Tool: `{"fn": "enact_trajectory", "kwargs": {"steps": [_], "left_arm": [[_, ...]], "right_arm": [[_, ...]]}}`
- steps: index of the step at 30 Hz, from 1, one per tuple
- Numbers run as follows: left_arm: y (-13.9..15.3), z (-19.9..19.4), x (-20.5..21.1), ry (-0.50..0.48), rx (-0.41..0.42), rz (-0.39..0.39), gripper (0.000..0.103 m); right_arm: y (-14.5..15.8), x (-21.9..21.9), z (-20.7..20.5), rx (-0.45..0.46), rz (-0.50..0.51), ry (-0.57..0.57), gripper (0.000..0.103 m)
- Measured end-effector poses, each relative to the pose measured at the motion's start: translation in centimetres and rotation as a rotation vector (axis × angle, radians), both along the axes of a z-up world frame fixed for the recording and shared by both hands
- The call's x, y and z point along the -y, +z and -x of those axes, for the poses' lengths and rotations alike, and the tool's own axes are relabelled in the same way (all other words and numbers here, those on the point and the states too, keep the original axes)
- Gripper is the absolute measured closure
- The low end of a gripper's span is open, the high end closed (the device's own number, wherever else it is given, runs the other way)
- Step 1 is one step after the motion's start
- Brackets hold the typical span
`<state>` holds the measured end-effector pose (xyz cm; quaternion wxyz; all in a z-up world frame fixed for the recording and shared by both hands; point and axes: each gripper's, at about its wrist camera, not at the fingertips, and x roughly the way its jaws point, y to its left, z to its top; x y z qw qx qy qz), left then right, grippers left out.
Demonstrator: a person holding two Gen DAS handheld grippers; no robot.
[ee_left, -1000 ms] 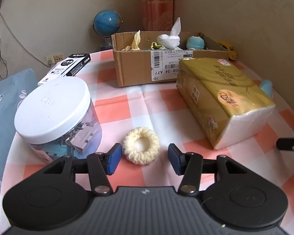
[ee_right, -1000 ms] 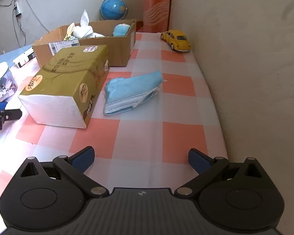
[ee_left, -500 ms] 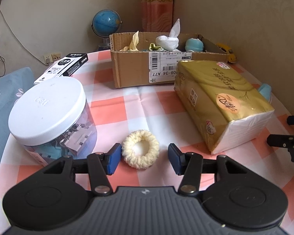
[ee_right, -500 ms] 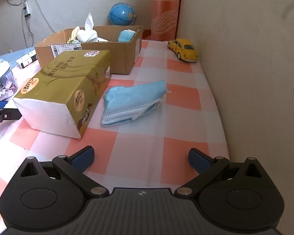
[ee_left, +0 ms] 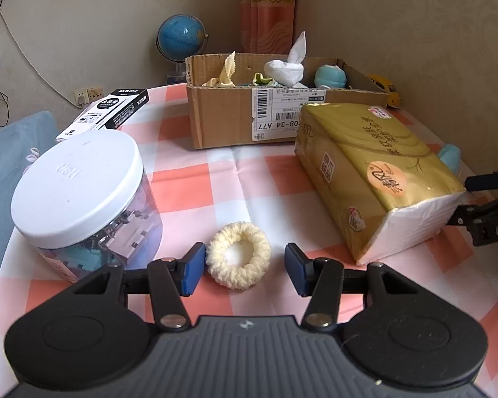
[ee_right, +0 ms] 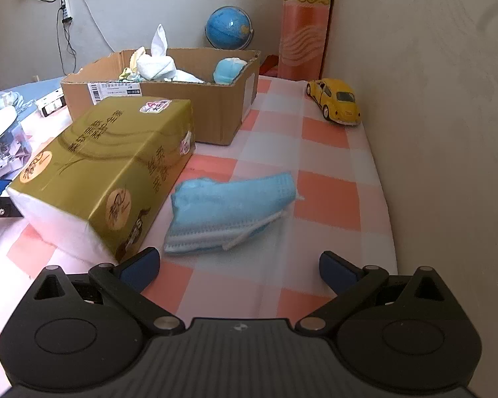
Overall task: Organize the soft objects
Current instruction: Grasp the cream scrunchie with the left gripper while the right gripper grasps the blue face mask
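"a77" on cardboard box [ee_left: 222, 122] label

**Both grippers open, angled down at table**

My left gripper [ee_left: 244, 267] sits low, jaws partly open either side of the cream scrunchie [ee_left: 238, 254]; left pad [ee_left: 192, 268] just beside it, right pad w/ a gap. No squeeze. My right gripper [ee_right: 239, 267], well right of the scrunchie, jaws wide, nothing btwn them.

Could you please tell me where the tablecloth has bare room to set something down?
Bare cloth lies between the cardboard box, white-lidded jar and gold tissue pack, behind the cream scrunchie. Another patch lies between the blue masks and yellow toy car, along the wall. It is crowded where the masks lie against the pack.
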<state>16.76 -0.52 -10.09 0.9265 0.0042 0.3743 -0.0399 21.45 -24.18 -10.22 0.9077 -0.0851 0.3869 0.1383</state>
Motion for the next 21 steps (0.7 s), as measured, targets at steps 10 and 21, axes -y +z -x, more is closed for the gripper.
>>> {"fn": "enact_trajectory", "kwargs": {"steps": [10, 21], "left_arm": [[0.0, 0.0, 0.0, -0.001, 0.001, 0.000, 0.051], [0.0, -0.1, 0.0, -0.003, 0.002, -0.001, 0.051]], "right_arm": [[0.1, 0.8, -1.0, 0.010, 0.021, -0.075, 0.000], [0.9, 0.0, -1.7, 0.058, 0.012, -0.019, 0.014]]}}
